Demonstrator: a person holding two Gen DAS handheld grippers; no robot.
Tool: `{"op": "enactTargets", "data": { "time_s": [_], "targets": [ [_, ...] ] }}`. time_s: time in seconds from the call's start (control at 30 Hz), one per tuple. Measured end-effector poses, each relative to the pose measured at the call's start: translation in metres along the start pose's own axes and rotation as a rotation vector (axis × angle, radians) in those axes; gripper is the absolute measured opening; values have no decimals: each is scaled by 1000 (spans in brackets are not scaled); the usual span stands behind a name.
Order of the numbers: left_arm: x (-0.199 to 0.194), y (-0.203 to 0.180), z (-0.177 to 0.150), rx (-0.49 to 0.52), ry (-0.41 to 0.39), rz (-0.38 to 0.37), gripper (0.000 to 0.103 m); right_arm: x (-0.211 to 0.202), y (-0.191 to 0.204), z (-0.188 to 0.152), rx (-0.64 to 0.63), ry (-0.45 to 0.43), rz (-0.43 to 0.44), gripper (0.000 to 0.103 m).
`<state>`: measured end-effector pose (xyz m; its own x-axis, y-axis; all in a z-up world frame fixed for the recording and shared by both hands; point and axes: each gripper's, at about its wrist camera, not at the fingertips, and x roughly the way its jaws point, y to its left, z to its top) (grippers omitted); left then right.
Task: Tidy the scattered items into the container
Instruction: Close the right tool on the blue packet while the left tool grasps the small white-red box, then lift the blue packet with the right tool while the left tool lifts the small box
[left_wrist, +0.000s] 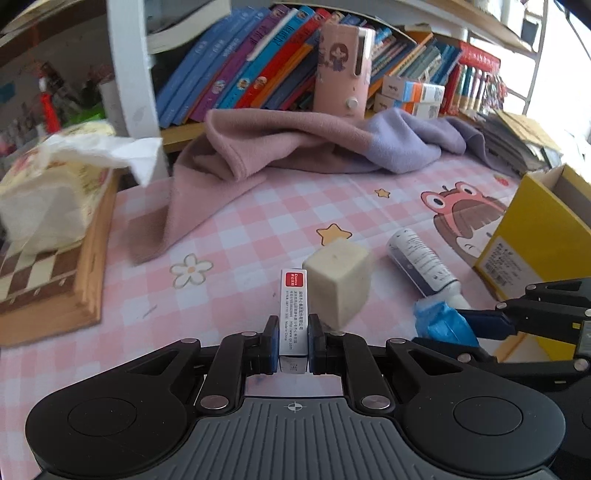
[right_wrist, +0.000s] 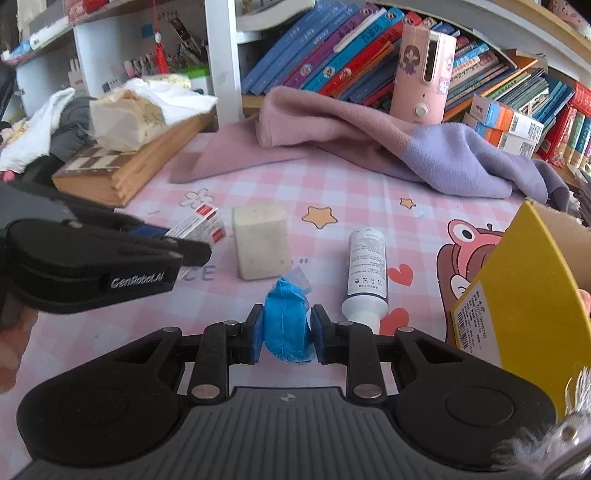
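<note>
My left gripper (left_wrist: 293, 330) is shut on a small white box with a red label (left_wrist: 293, 314), held just above the pink checked tablecloth (left_wrist: 240, 229). Right behind that box sits a cream foam cube (left_wrist: 338, 282). My right gripper (right_wrist: 285, 325) is shut on a crumpled blue plastic wad (right_wrist: 286, 325). A white tube with a dark band (right_wrist: 365, 273) lies on the cloth to its right. The yellow cardboard box (right_wrist: 517, 295) stands open at the right edge. In the right wrist view the left gripper (right_wrist: 192, 240) shows at left with the small white box (right_wrist: 201, 223).
A pink and lilac blanket (left_wrist: 295, 147) lies bunched at the back. On the left, a wooden chessboard case (left_wrist: 55, 288) bears a tissue pack (left_wrist: 48, 192). Slanted books (left_wrist: 258, 55) and a pink canister (left_wrist: 343, 70) fill the shelf behind.
</note>
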<state>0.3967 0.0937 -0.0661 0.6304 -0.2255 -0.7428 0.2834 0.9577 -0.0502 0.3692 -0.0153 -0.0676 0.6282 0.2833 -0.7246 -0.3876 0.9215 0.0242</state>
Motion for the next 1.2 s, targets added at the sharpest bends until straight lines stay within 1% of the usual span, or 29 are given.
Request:
{"op": "enactTargets", "data": {
  "time_s": [0.13,0.27,0.57,0.87,1.03,1.2],
  "targets": [
    [-24,-3,-11,-29,-19,-9,13,-20,2,-3,3,-29,15,25],
    [-45,-11,-25,-14,-30,-2,13,-41,3,-10,0,-56,34,25],
    [-102,-31,-58,-78,-73,-20,13,-92,6,-37,-40,-74,71,25],
    [-161,-60,-88,-118,-134,-44,13,-152,12,-68,-55,-103,98,25],
    [-197,-71,-112,-150,-146,-60,13,-190,20,-91,-71,-129,105,25],
    [-223,-82,-134,-184,-157,-66,13,-215,26,-112,-71,-132,107,25]
  ]
}}
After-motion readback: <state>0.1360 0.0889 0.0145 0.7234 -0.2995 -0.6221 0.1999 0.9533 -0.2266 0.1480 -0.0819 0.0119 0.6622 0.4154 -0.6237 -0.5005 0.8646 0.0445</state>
